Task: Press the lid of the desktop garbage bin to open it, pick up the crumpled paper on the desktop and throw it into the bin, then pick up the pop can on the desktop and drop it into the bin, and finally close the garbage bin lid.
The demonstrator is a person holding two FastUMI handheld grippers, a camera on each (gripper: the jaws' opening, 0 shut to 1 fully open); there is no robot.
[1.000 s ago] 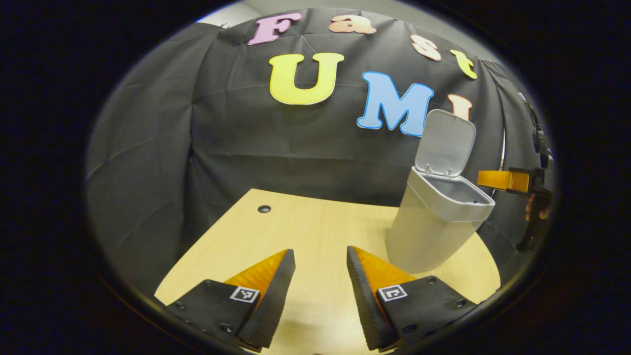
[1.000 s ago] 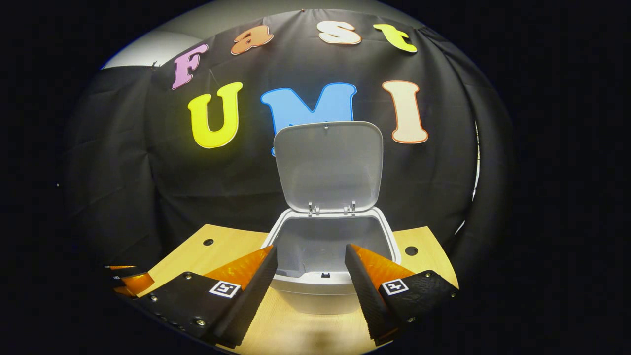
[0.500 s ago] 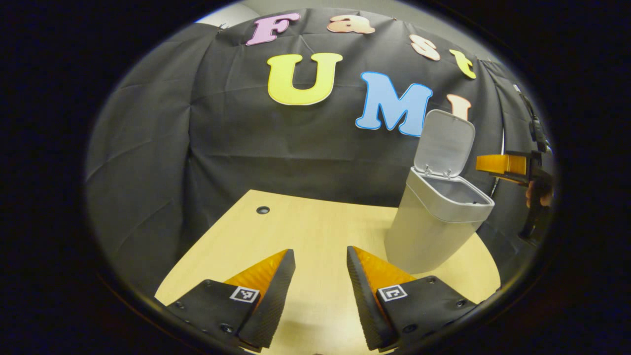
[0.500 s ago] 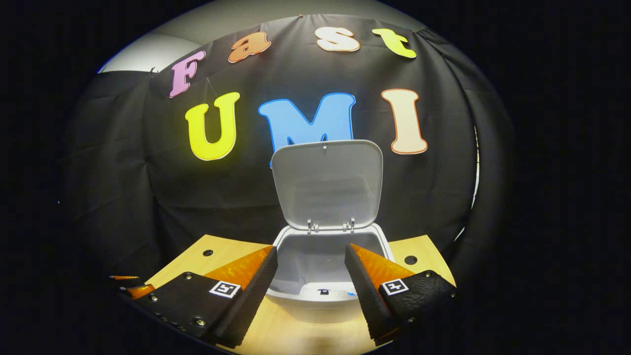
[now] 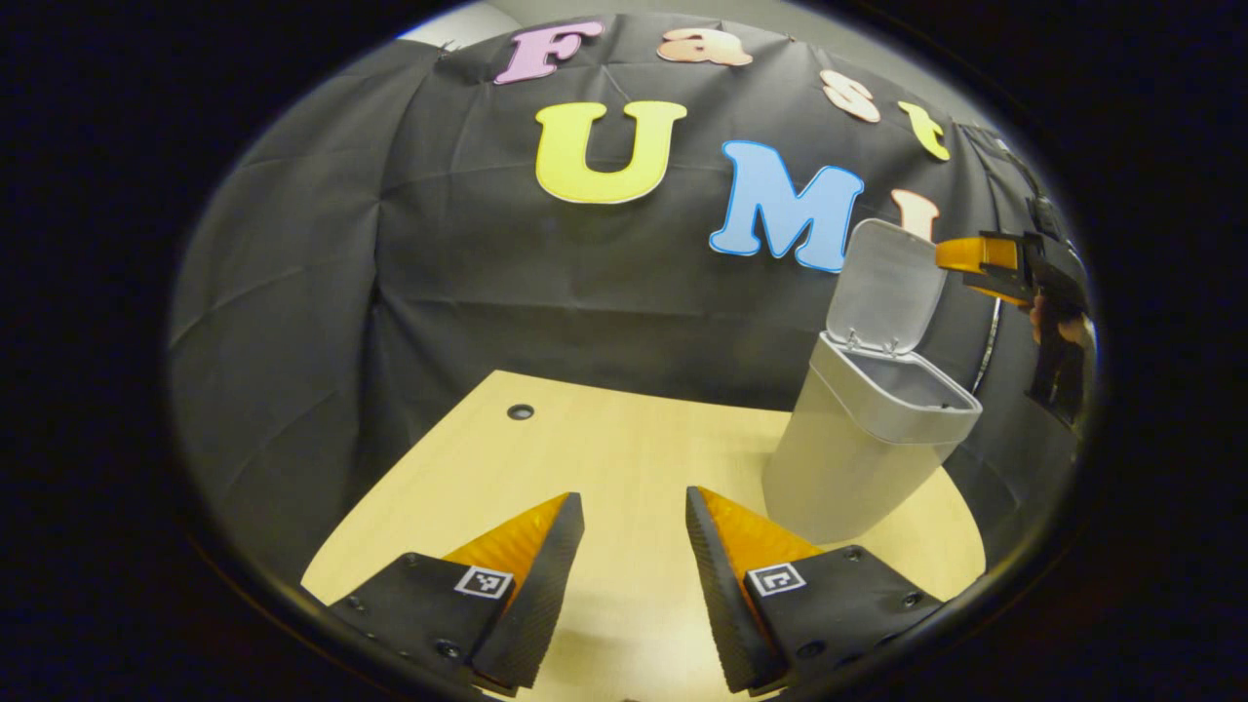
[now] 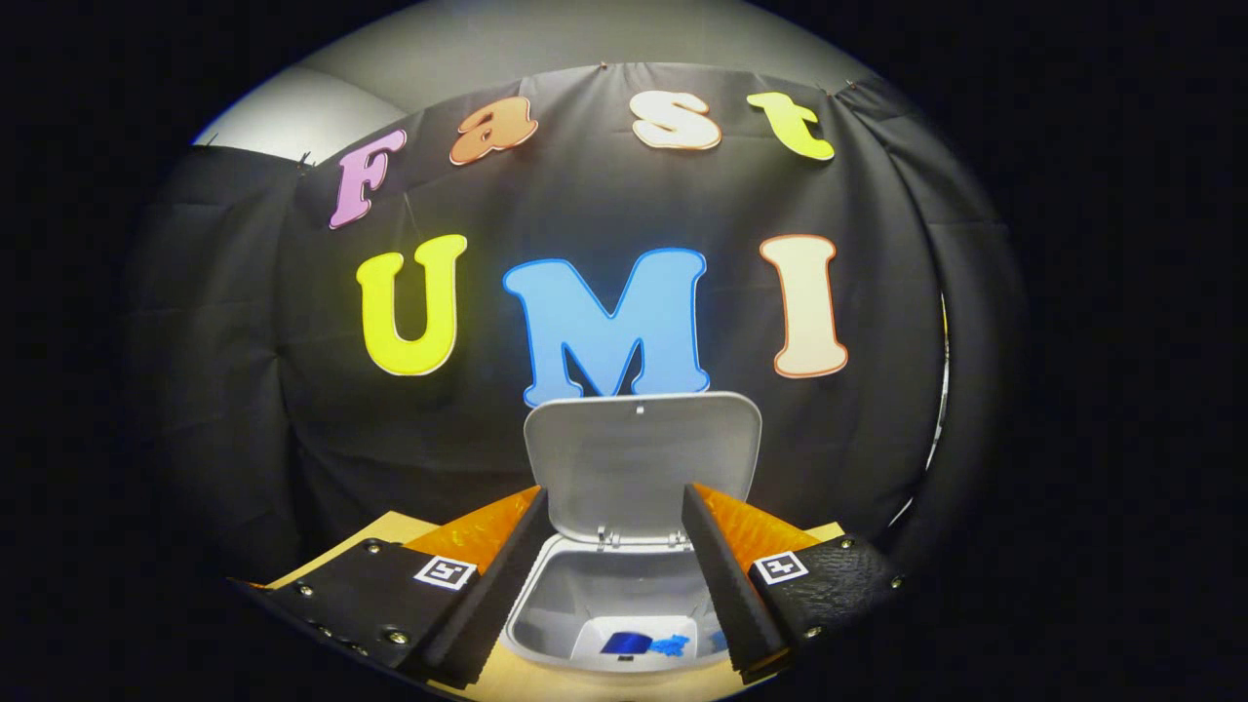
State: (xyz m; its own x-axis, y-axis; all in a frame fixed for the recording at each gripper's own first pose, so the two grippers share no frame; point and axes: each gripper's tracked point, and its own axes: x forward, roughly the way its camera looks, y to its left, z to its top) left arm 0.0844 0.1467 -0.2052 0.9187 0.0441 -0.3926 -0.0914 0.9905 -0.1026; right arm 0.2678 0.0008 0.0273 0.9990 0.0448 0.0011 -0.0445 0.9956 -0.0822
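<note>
The garbage bin stands on the worktop with its lid raised upright at the rear hinge, mouth open. In the right gripper view the bin sits directly below and ahead of the right claw, between its two fingers; something blue lies at the bottom of the bin, its identity not determinable. The right claw is held above the bin mouth, fingers spread apart, nothing between them.

In the left gripper view the same bin stands ahead and to the right of the left claw, near but apart from its right finger, lid tilted up and back. The left claw hovers low over the worktop, fingers parted and gripping nothing. Further right, past the lid's upper edge, the right claw appears high beside the lid, with a hand behind it. A small round hole marks the worktop ahead-left of the left claw.
</note>
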